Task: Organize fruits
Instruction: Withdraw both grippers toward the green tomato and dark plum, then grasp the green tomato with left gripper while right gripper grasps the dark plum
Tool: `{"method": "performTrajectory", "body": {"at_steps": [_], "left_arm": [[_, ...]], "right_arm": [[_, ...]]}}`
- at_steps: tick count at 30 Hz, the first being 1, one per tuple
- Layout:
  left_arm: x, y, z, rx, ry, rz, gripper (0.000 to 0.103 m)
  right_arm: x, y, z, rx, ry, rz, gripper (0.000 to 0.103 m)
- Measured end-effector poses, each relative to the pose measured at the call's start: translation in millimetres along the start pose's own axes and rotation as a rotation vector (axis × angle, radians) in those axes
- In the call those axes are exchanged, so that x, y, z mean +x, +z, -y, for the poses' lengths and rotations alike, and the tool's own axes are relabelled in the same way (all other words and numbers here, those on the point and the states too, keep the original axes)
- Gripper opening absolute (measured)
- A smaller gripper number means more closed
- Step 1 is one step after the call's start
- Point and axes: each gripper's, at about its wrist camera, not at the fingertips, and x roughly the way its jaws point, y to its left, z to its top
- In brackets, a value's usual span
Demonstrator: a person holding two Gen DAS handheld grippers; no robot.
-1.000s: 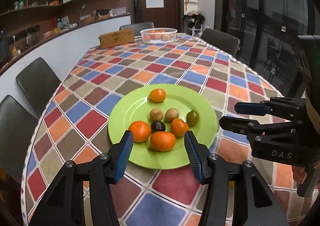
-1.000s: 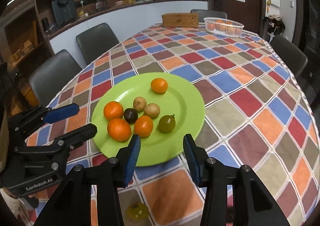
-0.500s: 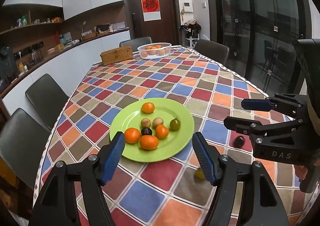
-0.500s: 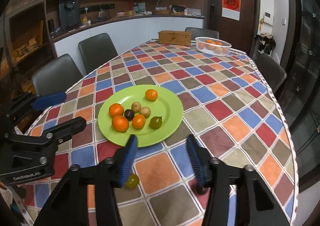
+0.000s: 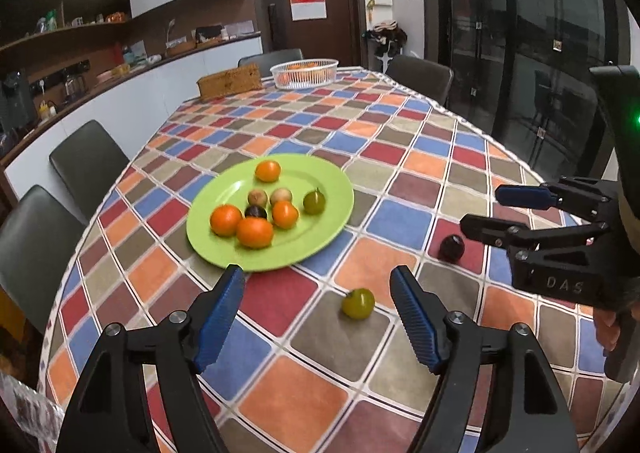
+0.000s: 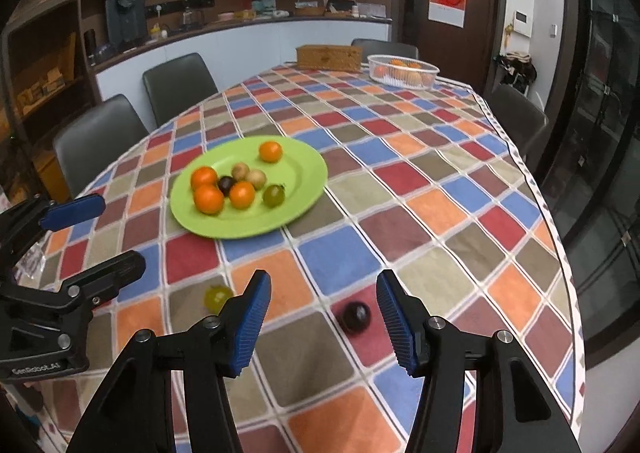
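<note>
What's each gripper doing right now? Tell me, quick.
Left gripper: jaws opening, holding nothing; green fruit lies on the tablecloth ahead between them.
Right gripper: open, empty; dark fruit lies ahead between its jaws.

A plate (image 5: 320, 241) of fruit sits on the table's (image 5: 420, 141) near left part. Two loose fruits (image 5: 357, 303) lie on the cloth nearer and right of it. A basket (image 5: 304, 73) stands at the far end.
</note>
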Motion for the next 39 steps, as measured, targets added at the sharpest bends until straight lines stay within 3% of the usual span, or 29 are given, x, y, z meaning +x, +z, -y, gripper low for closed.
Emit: {"method": "performTrajectory", "body": {"at_steps": [11, 21, 33, 37, 39], "left_arm": [[35, -24, 11, -0.047, -0.006, -0.072, 0.074], [66, -29, 13, -0.076, -0.06, -0.127, 0.072], [86, -25, 16, -0.072, -0.104, -0.176, 0.044], [88, -26, 18, -0.063, -0.122, -0.188, 0.029], [88, -26, 18, -0.06, -0.125, -0.187, 0.028]], "right_arm": [[30, -23, 19, 0.008, -0.007, -0.069, 0.056], [61, -33, 28, 0.052, 0.021, -0.126, 0.052], [76, -31, 27, 0.059, 0.049, -0.152, 0.032], [78, -31, 28, 0.061, 0.056, -0.153, 0.026], [78, -31, 27, 0.059, 0.059, -0.152, 0.026]]}}
